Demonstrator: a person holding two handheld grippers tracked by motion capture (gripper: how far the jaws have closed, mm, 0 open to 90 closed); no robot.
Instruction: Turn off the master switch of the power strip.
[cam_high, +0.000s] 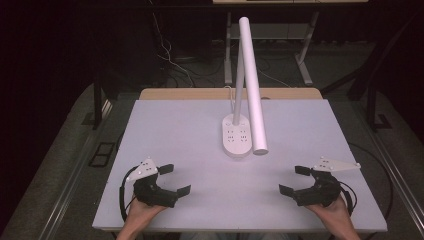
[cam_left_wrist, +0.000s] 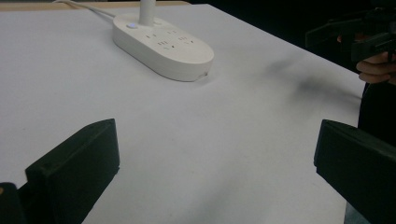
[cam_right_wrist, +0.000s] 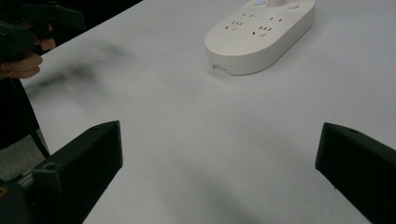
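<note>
A white desk lamp stands at the table's middle on an oval base that carries several sockets; its long white tube head slopes down to the right of the base. That base lies ahead and left in the left gripper view, and the base sits ahead and right in the right gripper view. My left gripper is open near the front left edge, holding nothing. At the front right my right gripper is open and also holds nothing.
The pale table has a wooden strip along its far edge. The lamp's white cable runs off the back. Beyond the table are dark floor, loose cables and the metal legs of another desk.
</note>
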